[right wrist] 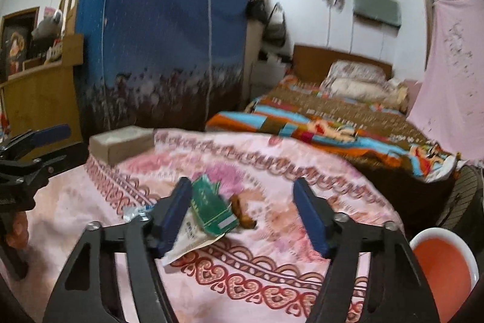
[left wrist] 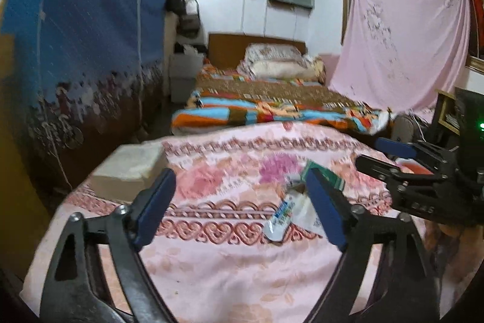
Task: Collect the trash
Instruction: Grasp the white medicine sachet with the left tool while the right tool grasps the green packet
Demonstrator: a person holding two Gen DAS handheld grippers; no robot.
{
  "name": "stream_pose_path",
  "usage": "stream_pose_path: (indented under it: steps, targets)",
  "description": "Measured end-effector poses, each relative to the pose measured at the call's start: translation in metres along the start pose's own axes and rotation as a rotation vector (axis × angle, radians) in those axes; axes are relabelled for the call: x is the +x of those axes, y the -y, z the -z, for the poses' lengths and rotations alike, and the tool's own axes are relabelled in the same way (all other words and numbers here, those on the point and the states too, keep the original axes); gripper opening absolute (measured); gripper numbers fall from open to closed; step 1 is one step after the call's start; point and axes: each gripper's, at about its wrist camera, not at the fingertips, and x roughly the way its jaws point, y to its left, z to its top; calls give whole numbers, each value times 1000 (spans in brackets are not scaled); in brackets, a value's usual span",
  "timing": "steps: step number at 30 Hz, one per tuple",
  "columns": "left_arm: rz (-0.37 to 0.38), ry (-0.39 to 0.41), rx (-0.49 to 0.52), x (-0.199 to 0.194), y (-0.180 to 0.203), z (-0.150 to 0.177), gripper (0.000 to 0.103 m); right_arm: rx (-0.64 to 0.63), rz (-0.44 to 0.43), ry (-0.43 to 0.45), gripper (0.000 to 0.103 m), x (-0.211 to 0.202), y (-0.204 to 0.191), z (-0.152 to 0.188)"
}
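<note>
Trash lies on a pink patterned cloth (left wrist: pixel 211 256): a green carton (right wrist: pixel 213 209), a white wrapper (right wrist: pixel 189 241) under it, a brown scrap (right wrist: pixel 242 212) beside it, and a blue-and-white wrapper (left wrist: pixel 281 217). The green carton also shows in the left wrist view (left wrist: pixel 325 174), partly hidden by a finger. My left gripper (left wrist: pixel 242 202) is open and empty, above the cloth, left of the trash. My right gripper (right wrist: pixel 243 211) is open and empty, its jaws standing either side of the carton and scrap. The right gripper (left wrist: pixel 393 162) shows at the right of the left wrist view.
A beige box (left wrist: pixel 130 171) sits at the cloth's far left corner. A white bin with an orange liner (right wrist: pixel 444 268) stands at the right. Behind are a bed with a colourful quilt (left wrist: pixel 272 108), a blue fabric wardrobe (right wrist: pixel 163 29) and a hanging pink sheet (left wrist: pixel 402 44).
</note>
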Motion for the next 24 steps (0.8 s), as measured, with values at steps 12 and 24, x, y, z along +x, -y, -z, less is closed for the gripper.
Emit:
stream_pose_path:
  steps: [12, 24]
  targets:
    - [123, -227, -14, 36, 1, 13, 34, -69, -69, -167, 46, 33, -14, 5]
    - [159, -384, 8, 59, 8, 24, 33, -89, -59, -259, 45, 50, -18, 9]
